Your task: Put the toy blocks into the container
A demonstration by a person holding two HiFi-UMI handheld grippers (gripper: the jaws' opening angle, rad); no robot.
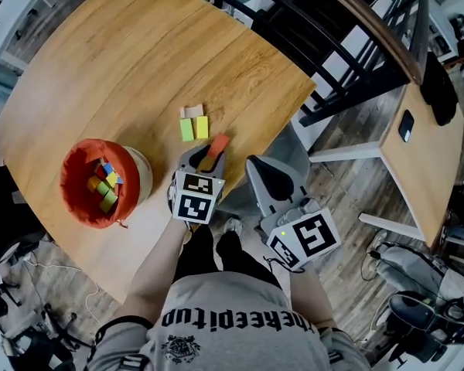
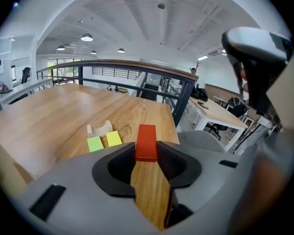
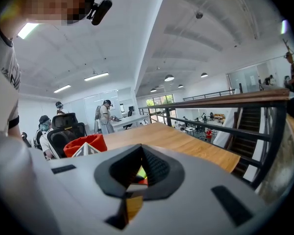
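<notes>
Head view: my left gripper (image 1: 209, 159) pinches the red block (image 1: 216, 146) over the table (image 1: 100, 60) edge, at 3 o'clock of the red container (image 1: 81, 207). The block's long axis points toward 1 o'clock.

Left gripper view: the pads grip only the block's near end, and it juts toward 12 o'clock. I judge it could pivot or slip during the carry.

Right gripper view: my right gripper (image 3: 137, 177) has its jaws pressed together, empty.

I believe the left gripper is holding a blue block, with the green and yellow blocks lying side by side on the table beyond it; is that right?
Not quite: the left gripper holds a red block, not a blue one, as the left gripper view shows. The green block and yellow block do lie side by side on the table beyond it.
</notes>
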